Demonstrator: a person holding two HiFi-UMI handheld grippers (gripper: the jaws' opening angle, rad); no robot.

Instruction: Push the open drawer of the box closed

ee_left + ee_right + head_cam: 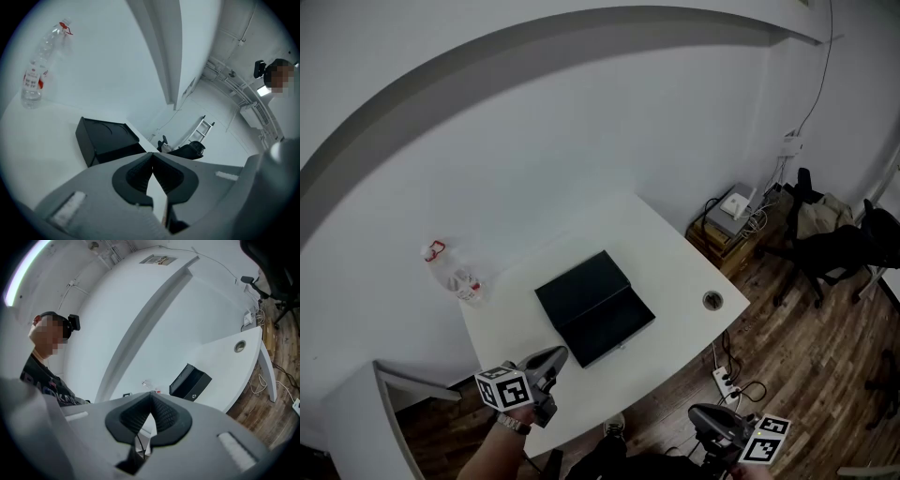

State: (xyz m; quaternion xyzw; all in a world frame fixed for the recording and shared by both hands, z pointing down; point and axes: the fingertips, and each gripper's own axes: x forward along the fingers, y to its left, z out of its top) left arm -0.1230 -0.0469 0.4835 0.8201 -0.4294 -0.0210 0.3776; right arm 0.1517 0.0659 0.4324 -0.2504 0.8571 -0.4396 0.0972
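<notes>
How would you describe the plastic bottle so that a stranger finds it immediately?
Find the white table against the wall. At its far left corner, apart from the black box in the middle, is the bottle: clear plastic with red markings.

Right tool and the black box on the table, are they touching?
Apart. The head view shows the right tool held off the table's near edge, while the black box sits mid-table, bare white tabletop between them.
</notes>
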